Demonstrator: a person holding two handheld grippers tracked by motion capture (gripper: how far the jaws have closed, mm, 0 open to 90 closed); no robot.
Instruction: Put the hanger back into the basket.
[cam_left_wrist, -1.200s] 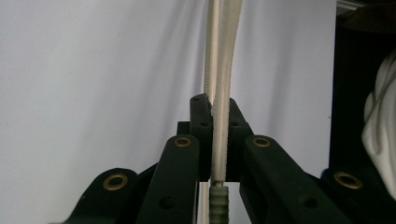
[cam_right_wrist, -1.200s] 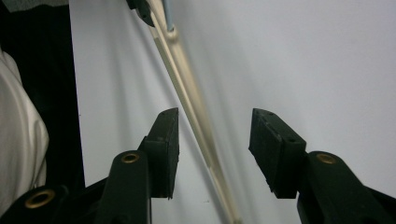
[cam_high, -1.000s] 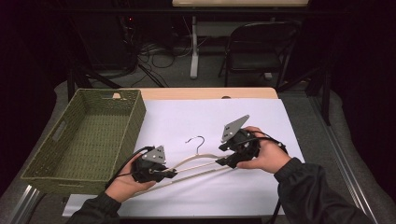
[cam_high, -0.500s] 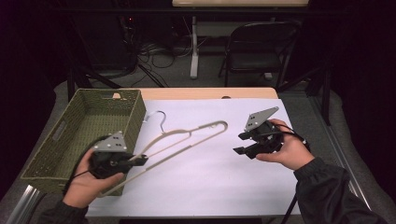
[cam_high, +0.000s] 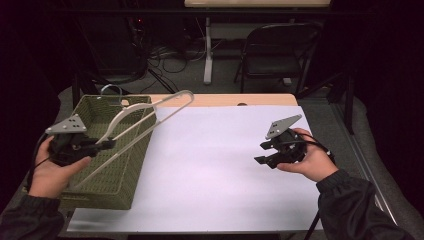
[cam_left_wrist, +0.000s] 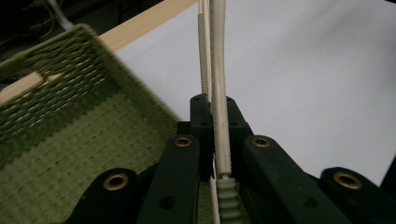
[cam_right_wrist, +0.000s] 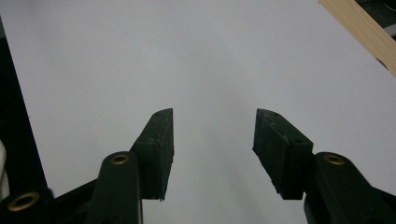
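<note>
A pale wooden clothes hanger (cam_high: 150, 112) hangs in the air over the green woven basket (cam_high: 107, 182) at the table's left. My left gripper (cam_high: 106, 144) is shut on one end of the hanger (cam_left_wrist: 218, 116), whose shoulder and ribbed bar run away between the jaws. The metal hook (cam_high: 112, 89) points toward the far left, beyond the basket's back rim. Over the white sheet (cam_high: 210, 165) at the right, my right gripper (cam_high: 261, 152) stands open, and nothing lies between its fingers (cam_right_wrist: 156, 149).
The basket's inside (cam_left_wrist: 60, 158) lies below my left gripper. The table's wooden far edge (cam_high: 235, 100) runs behind the white sheet. A folding chair (cam_high: 277, 50) and floor cables stand beyond the table.
My left gripper has carried the hanger left and up, from over the white sheet to over the basket. The right gripper let go of it and moved right, now open.
</note>
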